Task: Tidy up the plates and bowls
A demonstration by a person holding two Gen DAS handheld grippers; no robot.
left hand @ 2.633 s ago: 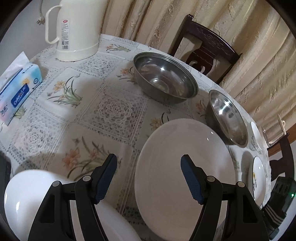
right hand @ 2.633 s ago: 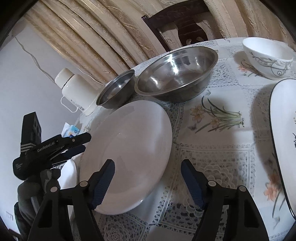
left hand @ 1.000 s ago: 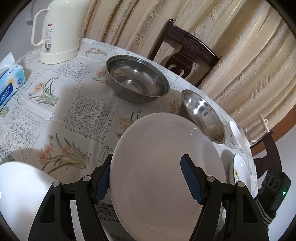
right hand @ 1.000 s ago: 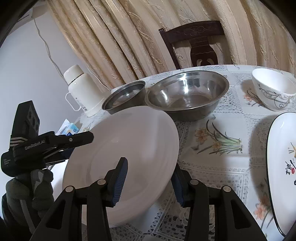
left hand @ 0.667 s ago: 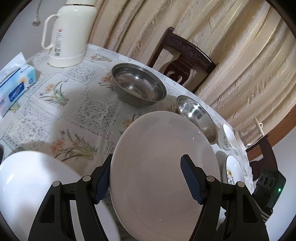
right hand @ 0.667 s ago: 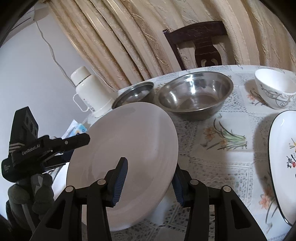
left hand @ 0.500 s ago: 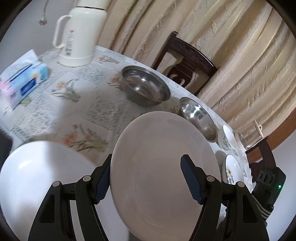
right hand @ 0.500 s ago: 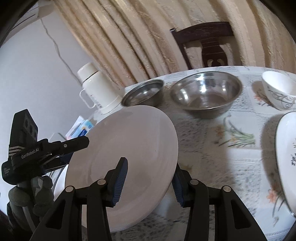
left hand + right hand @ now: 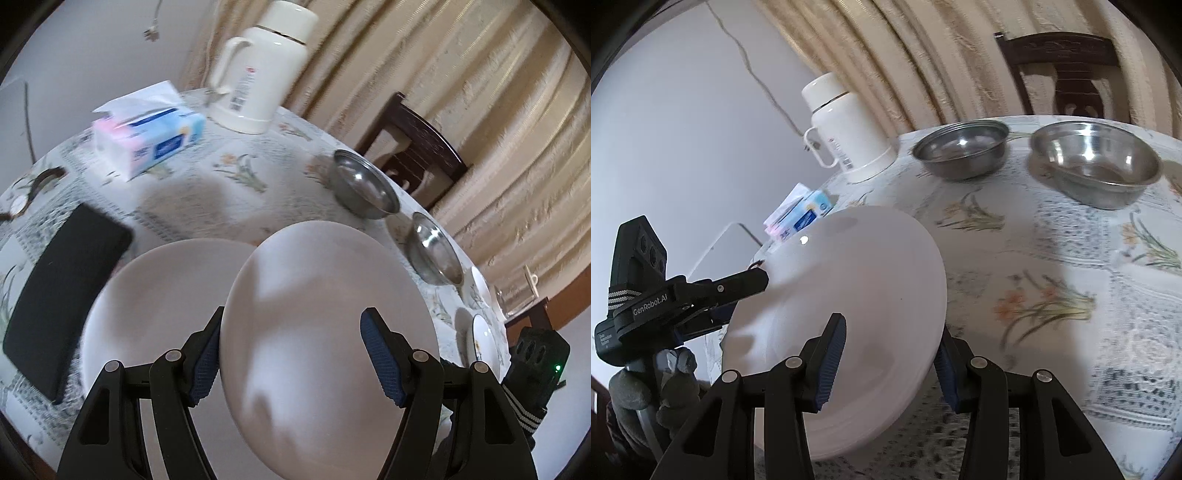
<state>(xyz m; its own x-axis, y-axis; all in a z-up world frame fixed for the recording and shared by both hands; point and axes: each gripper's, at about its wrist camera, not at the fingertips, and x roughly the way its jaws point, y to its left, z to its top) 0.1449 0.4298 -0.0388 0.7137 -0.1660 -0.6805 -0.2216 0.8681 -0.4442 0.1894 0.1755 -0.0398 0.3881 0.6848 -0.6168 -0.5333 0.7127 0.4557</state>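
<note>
- Your right gripper (image 9: 888, 360) pinches the rim of a large white plate (image 9: 842, 314) between its blue pads, holding it tilted above the table (image 9: 1052, 229).
- Your left gripper (image 9: 291, 354) has its pads on either side of the same plate (image 9: 325, 332). The left pad sits tucked behind the rim and the right pad stands over the plate's face, so you cannot tell whether it actually grips.
- Just beyond and left of your left fingers, a second white plate (image 9: 155, 295) lies flat on the floral cloth, partly hidden under the raised one.
- Left of that plate lies a flat black object (image 9: 59, 295).
- Far ahead of your left gripper stand a blue and pink tissue pack (image 9: 147, 136) with print too blurred to read and a white thermos jug (image 9: 258, 70) with an unreadable label.
- Ahead and right of the left gripper sit two steel bowls (image 9: 364, 188) (image 9: 436, 251).
- In the right wrist view the left gripper's body reads "GenRobot.AI" (image 9: 650, 304), and a gloved hand (image 9: 646, 391) holds it.
</note>
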